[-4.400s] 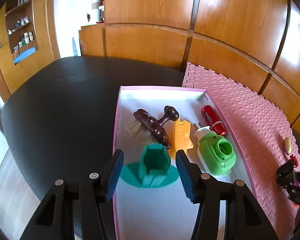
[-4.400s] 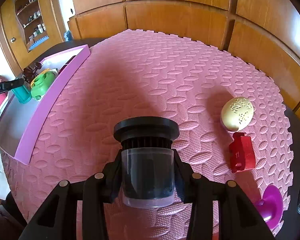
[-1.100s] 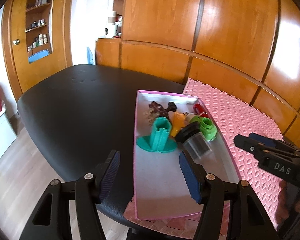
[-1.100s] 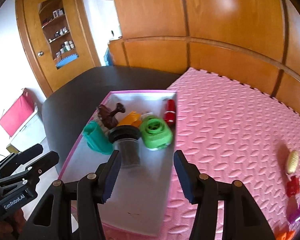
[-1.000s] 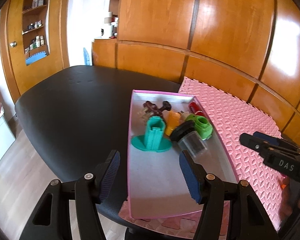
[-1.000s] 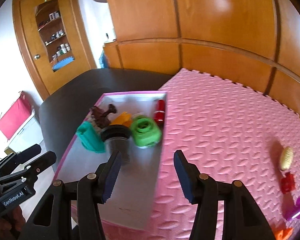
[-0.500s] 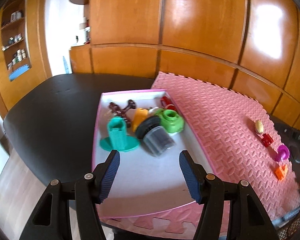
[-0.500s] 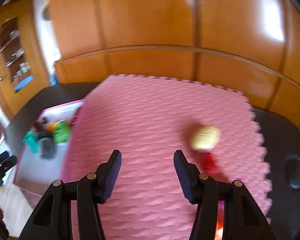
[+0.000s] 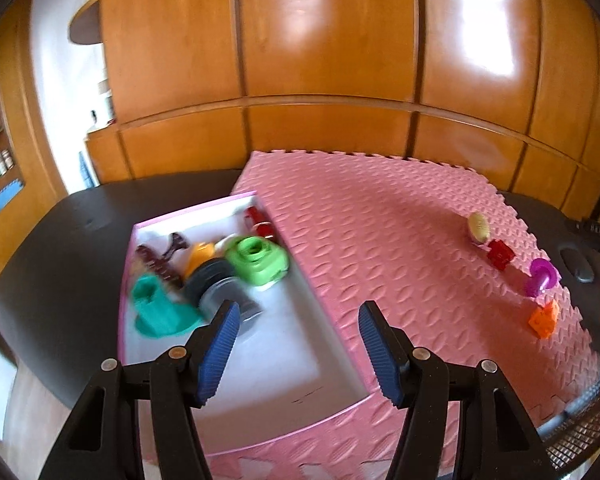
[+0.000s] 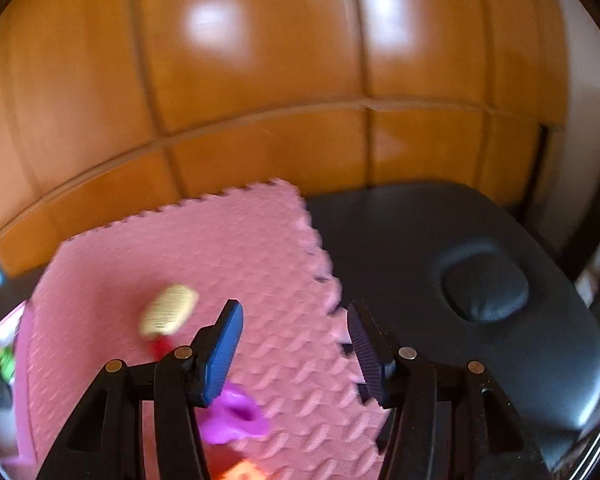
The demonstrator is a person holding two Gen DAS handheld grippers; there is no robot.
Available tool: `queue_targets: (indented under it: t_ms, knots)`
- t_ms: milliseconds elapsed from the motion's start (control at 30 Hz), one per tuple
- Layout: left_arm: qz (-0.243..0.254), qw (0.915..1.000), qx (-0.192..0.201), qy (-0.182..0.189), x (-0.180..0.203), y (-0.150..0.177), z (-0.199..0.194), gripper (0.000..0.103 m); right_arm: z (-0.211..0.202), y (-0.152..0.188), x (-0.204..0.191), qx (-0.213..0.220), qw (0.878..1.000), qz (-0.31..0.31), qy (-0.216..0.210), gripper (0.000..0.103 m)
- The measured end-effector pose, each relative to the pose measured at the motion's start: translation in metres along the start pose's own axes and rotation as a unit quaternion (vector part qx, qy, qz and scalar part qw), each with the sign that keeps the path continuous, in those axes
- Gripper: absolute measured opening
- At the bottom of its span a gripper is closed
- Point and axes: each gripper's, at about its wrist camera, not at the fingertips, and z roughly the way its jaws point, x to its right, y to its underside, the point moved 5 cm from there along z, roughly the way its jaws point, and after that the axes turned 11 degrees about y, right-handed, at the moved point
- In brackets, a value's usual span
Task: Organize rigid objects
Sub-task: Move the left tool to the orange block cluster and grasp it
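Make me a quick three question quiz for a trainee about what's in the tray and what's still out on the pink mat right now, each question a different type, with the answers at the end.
1. True or false: the left gripper holds something.
2. Multiple choice: which of these lies in the tray? A) green camera toy B) orange block C) red block
3. Short answer: how many loose things still lie on the pink mat, in the left wrist view?

Key
1. False; its jaws are open and empty.
2. A
3. Four: the cream oval, the red block, the purple piece and the orange block.
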Motion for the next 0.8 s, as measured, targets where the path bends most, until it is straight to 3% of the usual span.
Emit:
queue_targets:
  t_ms: [500, 633, 800]
  knots:
    - [0.041, 0.9922, -0.086, 0.080, 0.073, 0.012, 0.057, 0.063, 0.011, 0.004, 0.025, -0.038, 0.996, 0.076, -0.022, 0.055]
    - [0.061, 0.9850, -0.106, 0.122, 0.101, 0.020, 0.068, 0.062, 0.014, 0.004, 0.026, -0.044, 0.995, 0.083, -0.025, 0.055]
    - [0.104, 0.9671, -0.131, 0.192, 0.148, 0.026, 0.083, 0.062, 0.016, 0.004, 0.027, -0.049, 0.995, 0.087, -0.029, 0.055]
